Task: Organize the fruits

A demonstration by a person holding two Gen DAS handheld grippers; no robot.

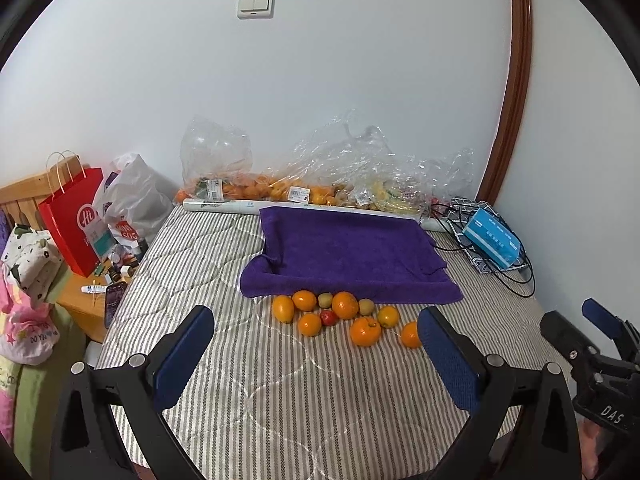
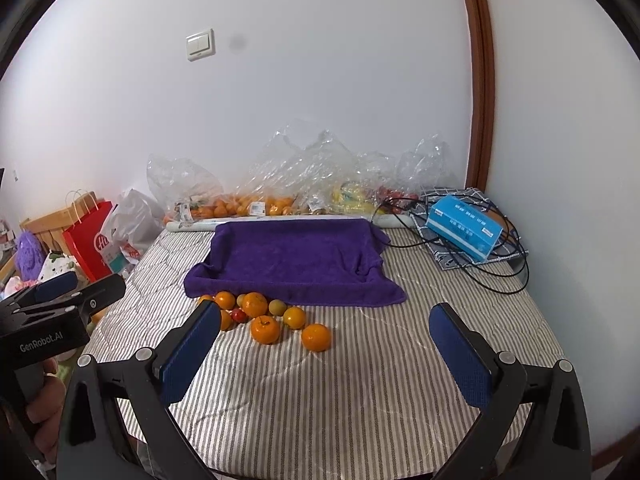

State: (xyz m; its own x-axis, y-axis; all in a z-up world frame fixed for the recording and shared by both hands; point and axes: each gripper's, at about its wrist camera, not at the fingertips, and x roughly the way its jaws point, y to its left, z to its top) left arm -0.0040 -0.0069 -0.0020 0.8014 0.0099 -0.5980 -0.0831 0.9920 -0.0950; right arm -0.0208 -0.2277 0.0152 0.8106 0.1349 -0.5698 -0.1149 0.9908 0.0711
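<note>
While hovering over the striped bed [image 1: 320,400] | left gripper [image 1: 316,344] open, empty | right gripper [image 2: 326,340] open, empty | fruit cluster [image 1: 344,316] touching purple towel [image 1: 348,252] front edge

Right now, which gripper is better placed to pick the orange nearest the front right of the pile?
Probably the right gripper: that orange lies almost centred ahead of its open jaws. For the left gripper the same orange sits far right, beside its right finger.
</note>
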